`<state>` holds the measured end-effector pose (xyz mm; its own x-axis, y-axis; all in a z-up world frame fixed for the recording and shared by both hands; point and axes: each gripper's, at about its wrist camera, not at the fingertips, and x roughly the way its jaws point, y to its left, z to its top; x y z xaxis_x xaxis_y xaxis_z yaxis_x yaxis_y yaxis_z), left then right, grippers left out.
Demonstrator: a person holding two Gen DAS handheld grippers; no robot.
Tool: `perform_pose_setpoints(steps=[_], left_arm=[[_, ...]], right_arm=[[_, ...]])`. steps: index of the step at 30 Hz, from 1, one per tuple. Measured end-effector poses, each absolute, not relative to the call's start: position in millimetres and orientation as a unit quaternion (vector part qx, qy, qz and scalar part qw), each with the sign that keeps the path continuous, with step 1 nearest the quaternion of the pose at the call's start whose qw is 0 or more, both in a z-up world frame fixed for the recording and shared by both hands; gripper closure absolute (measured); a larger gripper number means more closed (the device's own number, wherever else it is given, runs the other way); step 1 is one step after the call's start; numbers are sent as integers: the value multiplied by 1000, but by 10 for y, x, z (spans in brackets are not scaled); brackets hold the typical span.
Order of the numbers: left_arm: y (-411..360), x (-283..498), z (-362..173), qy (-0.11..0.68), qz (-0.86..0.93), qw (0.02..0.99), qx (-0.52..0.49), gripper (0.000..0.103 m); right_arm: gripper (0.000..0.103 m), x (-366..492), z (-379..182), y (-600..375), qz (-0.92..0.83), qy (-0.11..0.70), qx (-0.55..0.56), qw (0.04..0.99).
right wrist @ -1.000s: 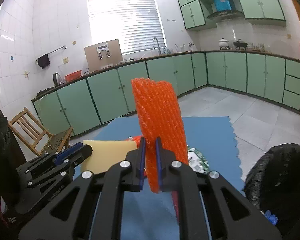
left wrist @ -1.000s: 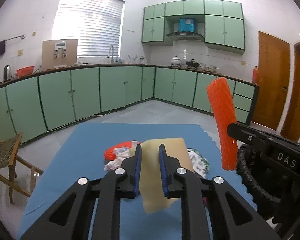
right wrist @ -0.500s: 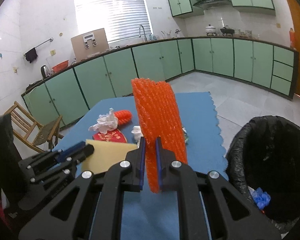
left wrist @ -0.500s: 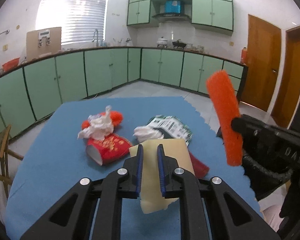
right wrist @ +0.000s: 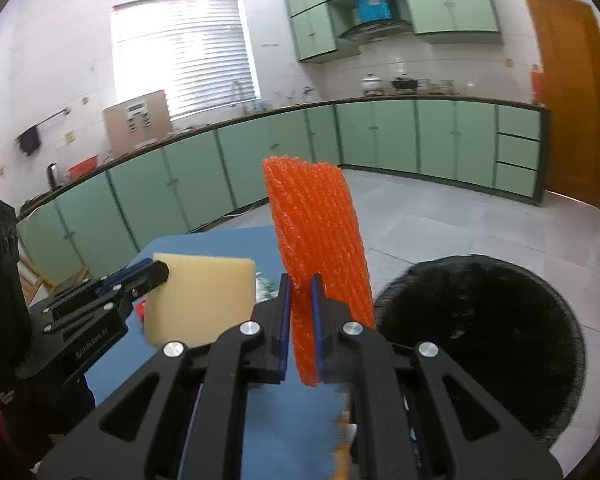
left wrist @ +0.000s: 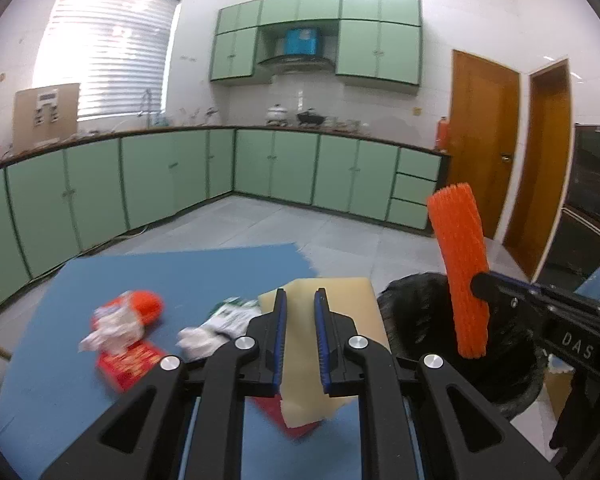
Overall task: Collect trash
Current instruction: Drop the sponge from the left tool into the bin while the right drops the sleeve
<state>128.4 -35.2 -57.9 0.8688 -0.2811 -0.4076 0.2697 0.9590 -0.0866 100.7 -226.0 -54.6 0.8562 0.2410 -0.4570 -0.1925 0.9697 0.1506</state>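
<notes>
- Left gripper fingers clamped on a pale foam sheet; right gripper fingers clamped on an orange foam net.
- Black-lined bin just beside, right of the blue counter.
- Red packet, tissue left lying there.
- Swung rightward since earlier; bin now closer.
- "DAS" on gripper body.

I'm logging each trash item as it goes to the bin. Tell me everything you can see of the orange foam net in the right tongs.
The orange foam net is a flattened sleeve of bright orange foam mesh with a ribbed, knitted look. It stands nearly upright, leaning slightly, its top free in the air. The right tongs are shut on its lower part, blue pads pressing both faces, a short end hanging below. It sits beside the black-lined trash bin. Nothing else touches it.
</notes>
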Motion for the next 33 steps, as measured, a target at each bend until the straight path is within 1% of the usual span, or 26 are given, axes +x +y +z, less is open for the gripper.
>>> perform_pose_setpoints(steps=[8, 16, 25, 26, 27, 28, 29, 30, 31, 32, 33], left_arm=[[-1123, 1458, -518, 206, -202, 957, -2, 90], [-1829, 1628, -657, 223, -241, 944, 18, 90], [-2201, 1785, -916, 257, -254, 932, 32, 89], [-2242, 1802, -935, 260, -259, 930, 34, 89], [-2249, 1817, -946, 263, -263, 928, 35, 88], [-2271, 1834, -959, 265, -269, 925, 35, 86], [-2285, 1851, -966, 269, -275, 923, 33, 86], [-2268, 1872, -967, 272, -279, 921, 30, 81], [-2252, 1877, -963, 273, -279, 920, 29, 69], [-2216, 1867, -955, 271, -279, 921, 27, 63], [-2158, 1859, -943, 268, -275, 923, 24, 57]], right_arm=[[94, 918, -539, -2963, 50, 234, 61, 969], [94, 935, -804, -3577, 0, 249, 83, 965], [94, 992, -1168, -3936, -33, 278, 94, 956], [91, 1001, -1198, -3955, -37, 280, 95, 955], [90, 998, -1219, -3976, -42, 282, 95, 954], [87, 1012, -1236, -3991, -46, 285, 96, 952], [77, 1011, -1269, -4023, -52, 289, 100, 951], [72, 1022, -1269, -4066, -57, 289, 103, 950], [61, 1011, -1285, -4084, -62, 289, 107, 949], [54, 1001, -1298, -4093, -66, 289, 108, 949], [50, 992, -1302, -4098, -69, 288, 108, 949]])
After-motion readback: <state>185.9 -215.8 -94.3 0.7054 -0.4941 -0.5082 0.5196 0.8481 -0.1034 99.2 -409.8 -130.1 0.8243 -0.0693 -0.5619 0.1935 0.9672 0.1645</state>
